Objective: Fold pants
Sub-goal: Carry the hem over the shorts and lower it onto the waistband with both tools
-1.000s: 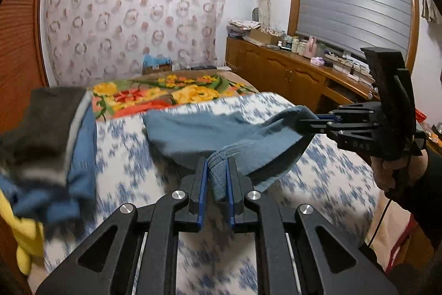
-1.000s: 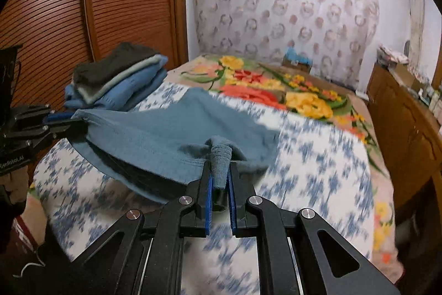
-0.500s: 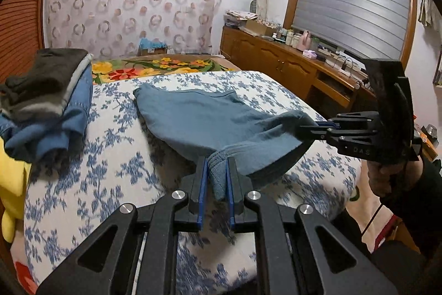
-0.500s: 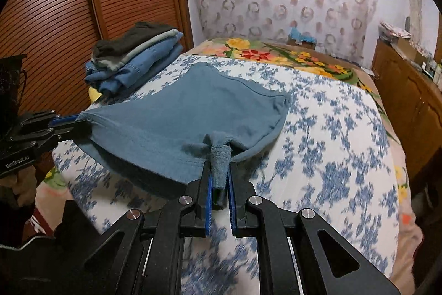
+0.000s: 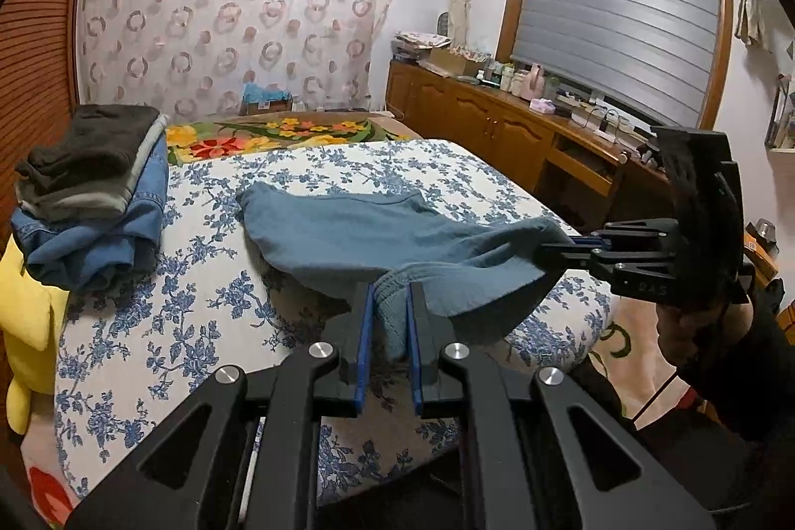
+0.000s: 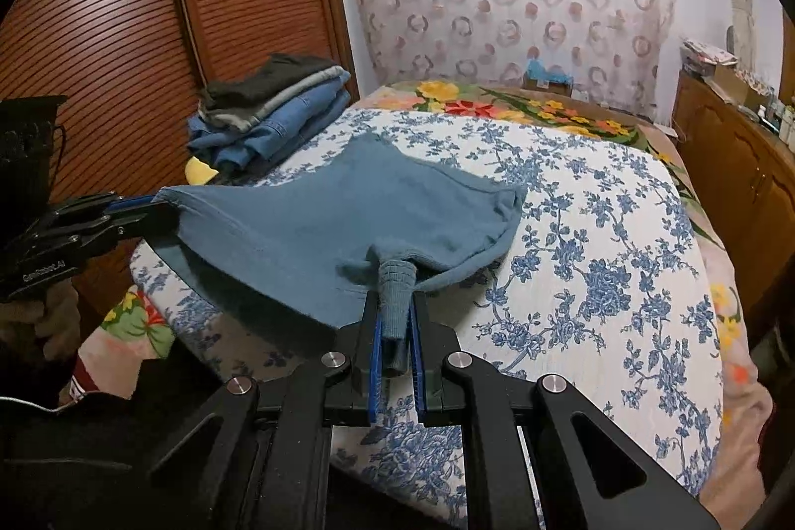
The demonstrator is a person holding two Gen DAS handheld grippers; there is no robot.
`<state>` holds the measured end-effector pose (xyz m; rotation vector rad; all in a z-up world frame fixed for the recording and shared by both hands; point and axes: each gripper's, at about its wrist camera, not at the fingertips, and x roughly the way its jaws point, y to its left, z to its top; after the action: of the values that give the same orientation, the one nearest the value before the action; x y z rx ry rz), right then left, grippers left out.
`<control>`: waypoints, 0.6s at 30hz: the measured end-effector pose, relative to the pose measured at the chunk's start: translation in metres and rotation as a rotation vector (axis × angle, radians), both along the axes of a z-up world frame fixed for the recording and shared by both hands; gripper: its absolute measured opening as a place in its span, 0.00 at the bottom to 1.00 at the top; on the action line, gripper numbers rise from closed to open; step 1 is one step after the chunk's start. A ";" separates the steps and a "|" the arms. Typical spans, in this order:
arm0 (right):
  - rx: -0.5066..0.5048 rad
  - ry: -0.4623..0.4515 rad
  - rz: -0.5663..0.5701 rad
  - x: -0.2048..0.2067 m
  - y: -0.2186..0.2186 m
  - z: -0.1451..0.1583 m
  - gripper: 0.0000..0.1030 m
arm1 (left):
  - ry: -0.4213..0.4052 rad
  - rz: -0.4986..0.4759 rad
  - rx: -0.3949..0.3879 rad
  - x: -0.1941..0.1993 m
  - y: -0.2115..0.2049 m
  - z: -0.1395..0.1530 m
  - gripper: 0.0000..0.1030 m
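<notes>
From the left wrist view, the left hand-held gripper (image 5: 388, 321) is clenched on one corner of the blue pants (image 5: 348, 232), which lie half on the bed (image 5: 198, 306); I judge they are being spread, and next must be lowered flat. From the right wrist view, the right hand-held gripper (image 6: 395, 321) pinches the other corner, and only here the wooden wardrobe (image 6: 124, 8) shows well.

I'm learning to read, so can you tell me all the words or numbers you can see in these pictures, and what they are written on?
"GenRobot.AI": small pale letters on the side of the left gripper, in the right wrist view; blurry, so this is a best reading.
"DAS": faint letters on the side of the right gripper, in the left wrist view; hard to make out, so not sure.
Bottles and boxes on the wooden counter: too small to read.
</notes>
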<state>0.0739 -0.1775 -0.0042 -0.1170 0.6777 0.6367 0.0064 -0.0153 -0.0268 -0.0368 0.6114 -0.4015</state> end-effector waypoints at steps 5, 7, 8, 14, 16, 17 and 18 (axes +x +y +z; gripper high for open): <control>0.007 -0.010 -0.002 -0.008 -0.004 0.000 0.09 | 0.003 -0.004 -0.004 -0.002 0.000 -0.003 0.13; 0.002 -0.002 -0.006 -0.007 -0.003 -0.005 0.09 | 0.022 -0.004 -0.006 0.001 0.000 -0.009 0.13; 0.000 0.007 -0.008 -0.005 -0.003 -0.008 0.09 | 0.031 -0.005 -0.004 0.002 -0.001 -0.012 0.13; -0.003 0.056 -0.019 0.001 -0.001 -0.021 0.09 | 0.065 -0.003 -0.006 0.005 -0.001 -0.025 0.13; -0.004 0.062 -0.020 0.002 0.000 -0.022 0.09 | 0.065 -0.005 -0.004 0.004 -0.002 -0.025 0.13; -0.004 0.062 -0.020 0.001 0.001 -0.021 0.09 | 0.061 -0.006 -0.003 0.004 -0.003 -0.023 0.13; -0.002 0.060 -0.021 0.001 0.001 -0.020 0.09 | 0.056 -0.007 -0.003 0.003 -0.004 -0.022 0.13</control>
<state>0.0750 -0.1768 -0.0239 -0.0930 0.7368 0.6210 0.0093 -0.0193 -0.0484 -0.0491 0.6661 -0.4092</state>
